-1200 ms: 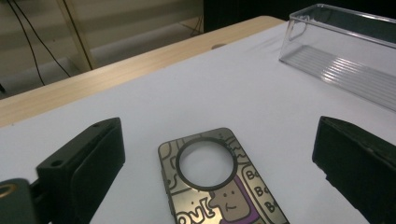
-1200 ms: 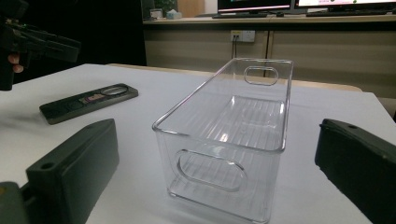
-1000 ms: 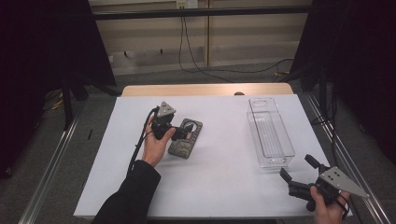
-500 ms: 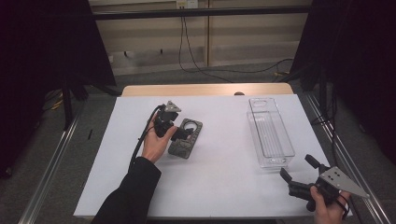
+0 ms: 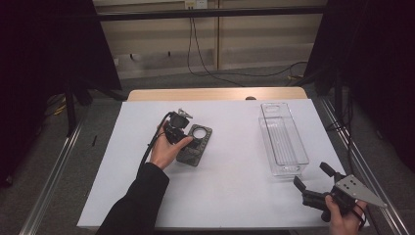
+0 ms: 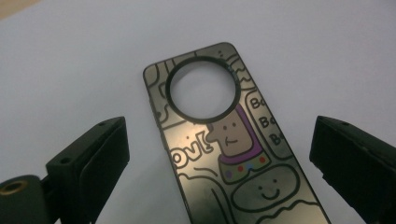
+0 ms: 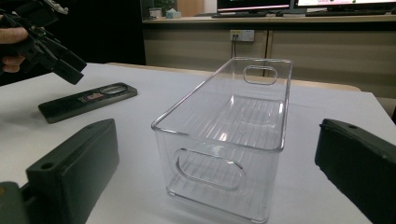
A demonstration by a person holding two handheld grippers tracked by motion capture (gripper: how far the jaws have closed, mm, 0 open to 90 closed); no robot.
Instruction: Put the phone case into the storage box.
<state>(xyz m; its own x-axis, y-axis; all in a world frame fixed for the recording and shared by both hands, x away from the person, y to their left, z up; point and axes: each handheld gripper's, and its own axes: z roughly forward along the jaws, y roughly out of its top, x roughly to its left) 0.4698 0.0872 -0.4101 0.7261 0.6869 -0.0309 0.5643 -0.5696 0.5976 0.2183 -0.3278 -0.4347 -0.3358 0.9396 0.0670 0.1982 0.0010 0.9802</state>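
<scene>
Nearest, at the right near corner of the white table (image 5: 235, 196), the right gripper (image 5: 313, 182) rests low in the person's hand, its two black jaws spread wide and holding nothing; they point toward the near end of the clear plastic rectangular bin (image 5: 283, 137), which stands just beyond them on the right side of the table. In the right gripper view the bin (image 7: 229, 140) sits upright between the parted jaws but apart from both. Farther off, left of centre, the left gripper (image 5: 188, 132) hovers over the flat dark rectangular tag with a round hole and cartoon drawings (image 5: 195, 144), which lies flat on the table. In the left gripper view the tag (image 6: 224, 144) lies between the spread jaws, touched by neither, its hole at the far end. Counted: one tag, one bin, two grippers.
</scene>
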